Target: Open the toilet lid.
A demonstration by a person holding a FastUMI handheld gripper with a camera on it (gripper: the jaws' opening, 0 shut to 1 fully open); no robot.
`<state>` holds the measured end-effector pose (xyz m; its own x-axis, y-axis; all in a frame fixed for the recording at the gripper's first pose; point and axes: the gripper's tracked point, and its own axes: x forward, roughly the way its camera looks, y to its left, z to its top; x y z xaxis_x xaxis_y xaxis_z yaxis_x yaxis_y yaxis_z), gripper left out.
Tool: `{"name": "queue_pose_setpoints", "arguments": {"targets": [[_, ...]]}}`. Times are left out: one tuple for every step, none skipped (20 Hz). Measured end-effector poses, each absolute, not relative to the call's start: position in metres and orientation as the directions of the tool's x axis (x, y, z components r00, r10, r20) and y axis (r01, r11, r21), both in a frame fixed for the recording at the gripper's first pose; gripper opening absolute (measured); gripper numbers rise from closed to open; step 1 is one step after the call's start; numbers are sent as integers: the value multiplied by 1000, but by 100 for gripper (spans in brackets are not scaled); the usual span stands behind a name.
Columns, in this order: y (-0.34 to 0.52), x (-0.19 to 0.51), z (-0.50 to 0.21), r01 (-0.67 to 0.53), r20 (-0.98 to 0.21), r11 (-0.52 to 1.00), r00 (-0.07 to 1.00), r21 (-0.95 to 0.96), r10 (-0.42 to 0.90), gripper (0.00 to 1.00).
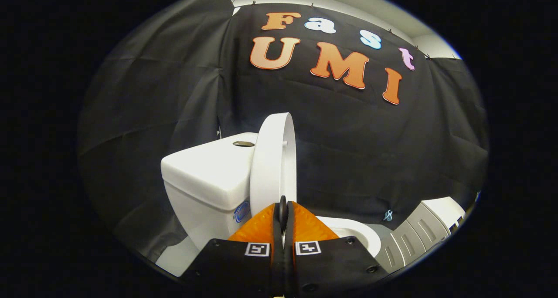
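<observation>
1. The gripper (pixel 283 211) has its two fingers pressed together, tip against tip, with nothing pinched between them; each finger narrows to a point, and each carries a small square printed marker near its base.
2. The toilet lid (pixel 273 163) stands directly beyond the fingertips, raised nearly upright with its long axis running up and down. It is seen almost edge-on, with its smooth rounded rim towards the camera. The fingertips overlap its lower edge, though whether they actually touch it is hard to judge from this angle.
3. The lid's hinge and bottom end are hidden behind the fingers.
4. The cistern (pixel 209 176) sits just behind the lid, on the side its back leans towards: a boxy block of glossy white ceramic with softened corners. A round flush button (pixel 243 143) is set into its top close to the lid, and a small round sticker is on its front low down.
5. On the lid's other side, part of the bowl rim (pixel 357 235) curves out from behind the fingers, white and glossy, the rest covered by them.
6. Further out past the bowl rim stands a ribbed pale grey object (pixel 418 235), cut off and not identifiable.
7. Wrinkled black cloth (pixel 165 93) hangs behind the lid and cistern.
</observation>
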<state>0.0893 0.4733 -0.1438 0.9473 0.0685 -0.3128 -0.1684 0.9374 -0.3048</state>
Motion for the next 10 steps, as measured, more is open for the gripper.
{"name": "queue_pose_setpoints", "arguments": {"targets": [[473, 89, -143, -163, -312, 938, 948, -307, 62, 8], [473, 89, -144, -162, -311, 936, 949, -313, 60, 8], [474, 89, -143, -168, -317, 936, 946, -309, 65, 8], [476, 89, -147, -186, -327, 937, 941, -294, 85, 10], [481, 88, -149, -212, -339, 940, 934, -268, 114, 13], [483, 87, -149, -229, -348, 941, 928, -248, 134, 26], [483, 85, -147, -239, -347, 942, 926, -234, 148, 32], [484, 84, -142, -258, -342, 940, 924, -222, 173, 39], [488, 83, -139, -291, -339, 934, 917, -209, 210, 41], [490, 79, -134, -311, -330, 929, 914, -200, 235, 49]]}}
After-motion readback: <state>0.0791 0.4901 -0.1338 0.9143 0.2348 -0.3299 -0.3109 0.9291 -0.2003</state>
